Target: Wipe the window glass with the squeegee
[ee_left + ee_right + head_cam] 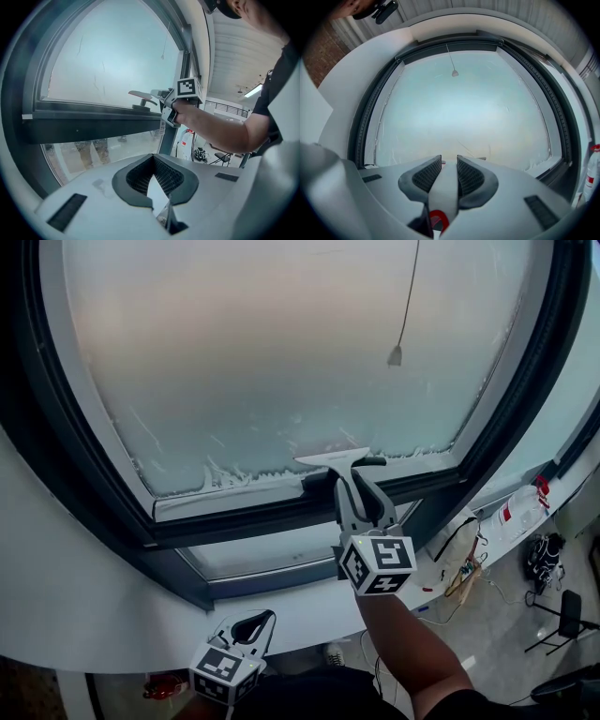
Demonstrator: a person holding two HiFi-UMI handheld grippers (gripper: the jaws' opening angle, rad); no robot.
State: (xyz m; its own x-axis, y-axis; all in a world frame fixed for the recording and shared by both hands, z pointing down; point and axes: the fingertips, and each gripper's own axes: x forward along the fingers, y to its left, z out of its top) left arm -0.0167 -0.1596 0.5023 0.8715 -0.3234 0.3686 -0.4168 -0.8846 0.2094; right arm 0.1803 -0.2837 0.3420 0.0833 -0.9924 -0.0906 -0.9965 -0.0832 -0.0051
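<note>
- Right gripper (364,505): fingers closed tight on the pale handle of the squeegee (336,459). The blade is at the bottom edge of the window glass (281,352), just above the dark frame (272,521), right of centre.
- Left gripper (249,626): fingers closed w/ nothing btw. them. It is low and near, well apart from the glass.
- To do this stroke well, I think: keep the blade flat w/ even pressure, lift off at the frame, then start the next pass further left, where white foam (227,476) lies.
- The glass is smooth and misty. The blade is thin and straight, prob. rubber. The handle looks like hard plastic w/ a red part. The finger pads are ribbed.
- A thin cord (409,296) hangs at the far right; avoid it.
</note>
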